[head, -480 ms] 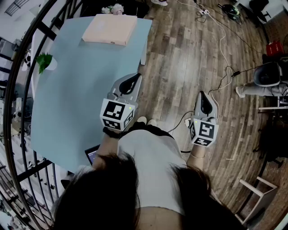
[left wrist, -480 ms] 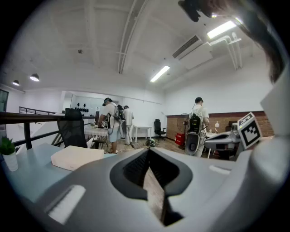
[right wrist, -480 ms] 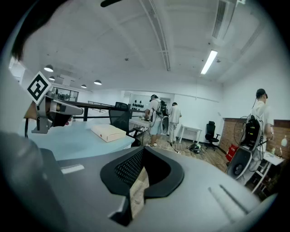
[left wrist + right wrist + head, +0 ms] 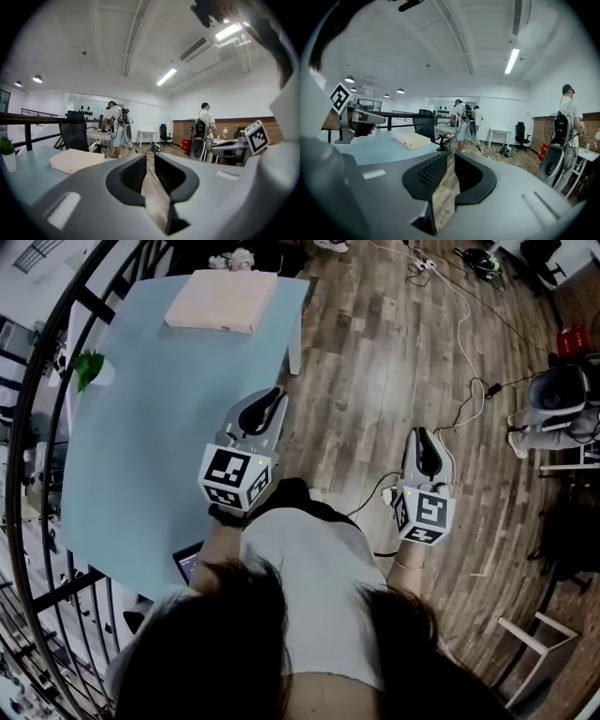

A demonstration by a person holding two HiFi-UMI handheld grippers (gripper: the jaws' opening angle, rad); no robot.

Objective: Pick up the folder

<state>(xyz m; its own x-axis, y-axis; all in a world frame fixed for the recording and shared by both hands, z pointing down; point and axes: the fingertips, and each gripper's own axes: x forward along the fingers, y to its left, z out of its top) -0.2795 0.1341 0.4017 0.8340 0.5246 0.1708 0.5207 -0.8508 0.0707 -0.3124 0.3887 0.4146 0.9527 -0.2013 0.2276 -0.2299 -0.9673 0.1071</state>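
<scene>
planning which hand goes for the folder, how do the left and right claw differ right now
The left claw hangs over the edge of the pale blue table; the right claw is over the wood floor, off the table. The left claw sits nearer the pinkish folder than the right claw. Both are shut and empty.

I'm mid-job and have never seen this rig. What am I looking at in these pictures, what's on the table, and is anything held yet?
There is no robot arm: a person holds a left hand-held gripper and a right hand-held gripper. The head view looks steeply down from the person's head; each gripper view looks along that gripper's own jaws. On the pale blue table are a pinkish folder at the far end and a potted plant at its left edge. Both are shut and empty; the left one is over the table, the right over the wooden floor. The folder is untouched.
</scene>
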